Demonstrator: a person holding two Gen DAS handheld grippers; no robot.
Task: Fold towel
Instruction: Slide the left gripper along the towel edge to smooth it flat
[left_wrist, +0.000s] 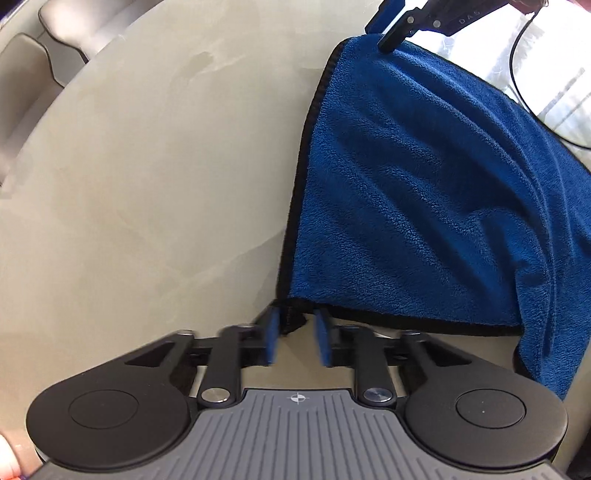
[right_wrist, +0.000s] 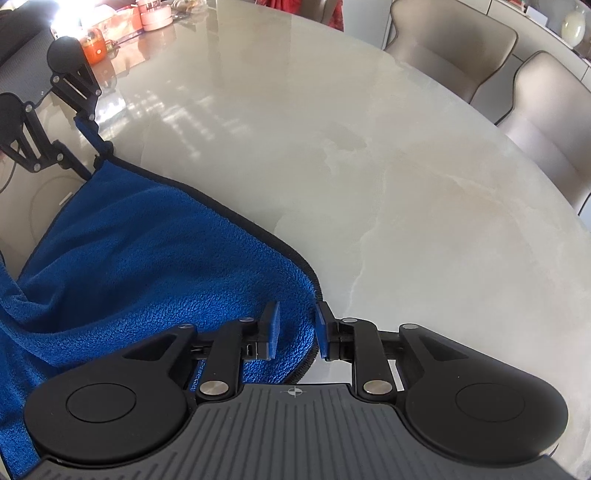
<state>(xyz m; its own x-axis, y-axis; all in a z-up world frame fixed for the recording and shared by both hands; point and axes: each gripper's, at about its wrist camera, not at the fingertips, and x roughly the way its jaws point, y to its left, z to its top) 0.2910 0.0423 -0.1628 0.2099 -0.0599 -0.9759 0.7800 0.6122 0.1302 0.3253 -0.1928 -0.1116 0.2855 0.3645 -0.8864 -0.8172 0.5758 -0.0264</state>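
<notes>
The towel (left_wrist: 424, 184) lies spread on the table (left_wrist: 147, 184), one black-hemmed edge running straight from one gripper to the other — the two hands sit at neighbouring corners, which looks like the set-up for lifting that edge and carrying it over in a fold. In the left wrist view the left gripper (left_wrist: 298, 338) points steeply down at its corner; the blue pads (left_wrist: 272, 338) stand a little apart, and the hem's tip sits just ahead of them, against the inner face of the left pad rather than clamped, so this grip is not made. In the right wrist view the right gripper (right_wrist: 297, 332) straddles the other corner: cloth fills the gap between its fingers (right_wrist: 272, 328), the hem just inside the right finger, the jaws partly open. Whether the pads press the pile I cannot tell — they seem loose. The far side of the towel bunches toward the table's near rim.
</notes>
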